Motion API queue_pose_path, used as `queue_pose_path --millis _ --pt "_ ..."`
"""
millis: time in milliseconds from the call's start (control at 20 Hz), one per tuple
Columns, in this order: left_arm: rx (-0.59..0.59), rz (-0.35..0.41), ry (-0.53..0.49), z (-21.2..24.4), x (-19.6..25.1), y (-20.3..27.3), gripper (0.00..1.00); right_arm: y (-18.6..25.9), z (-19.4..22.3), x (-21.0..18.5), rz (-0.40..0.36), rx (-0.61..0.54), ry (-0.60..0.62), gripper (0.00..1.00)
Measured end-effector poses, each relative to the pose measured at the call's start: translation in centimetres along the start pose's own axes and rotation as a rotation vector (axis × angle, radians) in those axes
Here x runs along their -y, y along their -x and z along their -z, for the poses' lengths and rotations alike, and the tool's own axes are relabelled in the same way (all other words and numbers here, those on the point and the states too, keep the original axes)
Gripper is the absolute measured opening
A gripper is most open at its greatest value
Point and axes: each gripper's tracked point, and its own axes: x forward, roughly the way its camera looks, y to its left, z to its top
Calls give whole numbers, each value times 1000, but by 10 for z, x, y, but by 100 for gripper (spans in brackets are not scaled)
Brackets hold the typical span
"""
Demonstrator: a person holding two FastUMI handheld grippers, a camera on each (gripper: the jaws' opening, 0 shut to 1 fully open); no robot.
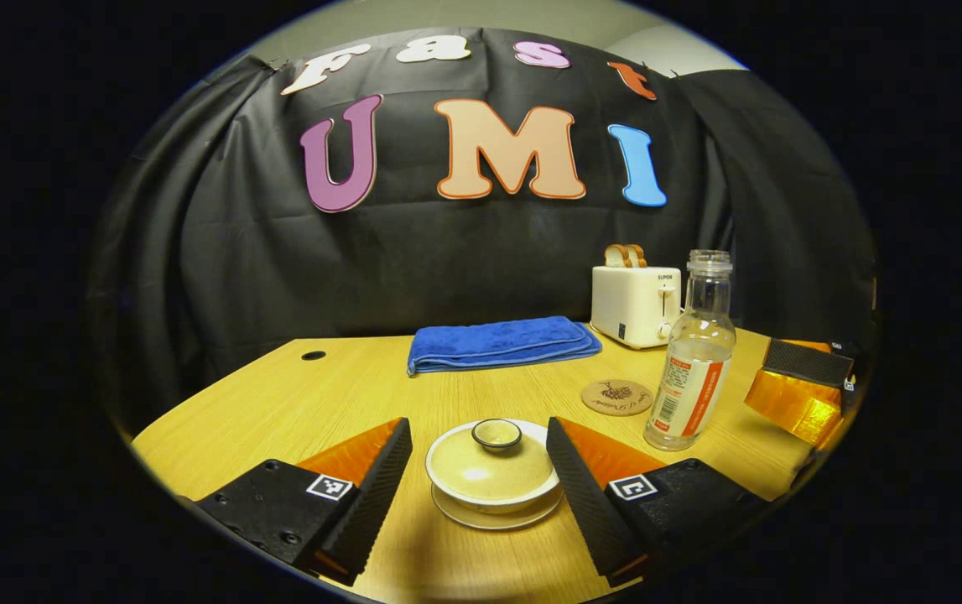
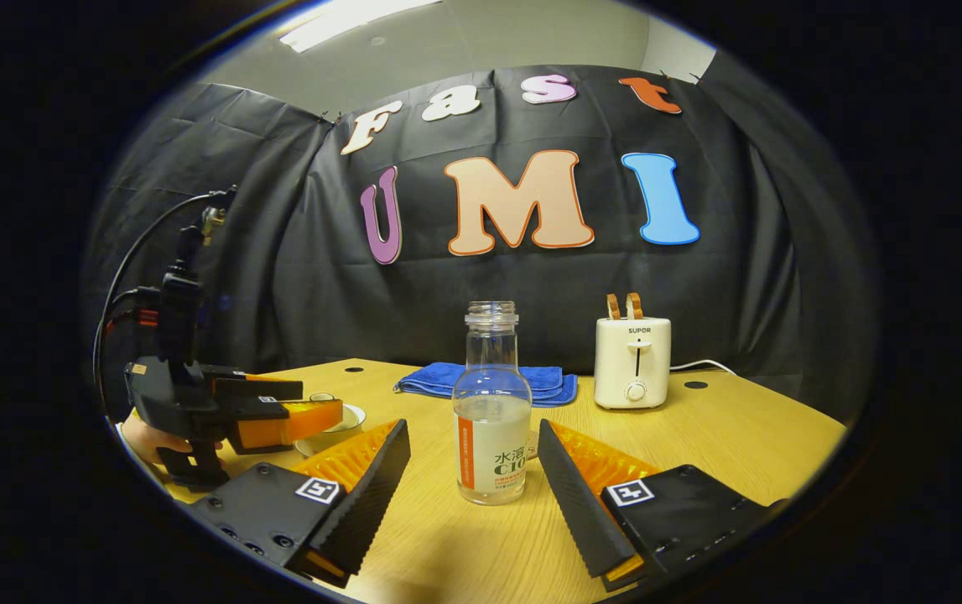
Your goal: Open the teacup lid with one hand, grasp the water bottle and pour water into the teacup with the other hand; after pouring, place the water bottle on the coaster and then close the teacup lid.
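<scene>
In the left gripper view a cream teacup (image 1: 493, 478) with its lid (image 1: 495, 434) on sits on a saucer between my left gripper's (image 1: 478, 468) open fingers, not touched. An uncapped clear water bottle (image 1: 693, 361) stands upright to its right, by a round cork coaster (image 1: 616, 397). The right gripper (image 1: 799, 386) shows at the right edge. In the right gripper view the bottle (image 2: 491, 415) stands between my right gripper's (image 2: 474, 466) open fingers, apart from both. The left gripper (image 2: 237, 411) hovers over the teacup (image 2: 338, 419) at left, held by a hand.
A folded blue towel (image 1: 501, 342) lies at the back of the wooden table (image 1: 321, 394). A white toaster (image 1: 636, 304) with bread slices stands behind the bottle. Its cord (image 2: 703, 364) runs right along the table's back.
</scene>
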Motion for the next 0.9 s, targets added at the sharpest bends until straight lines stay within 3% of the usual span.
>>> queue_pose_path --millis 750,850,900 --pt "-29 18 -27 3 4 -13 75 0 0 -1 -4 0 0 98" --pt "-12 17 -22 -1 3 -12 69 0 0 -1 -4 0 0 99" --pt "-9 17 -21 -1 3 -13 61 0 0 0 -4 0 0 100"
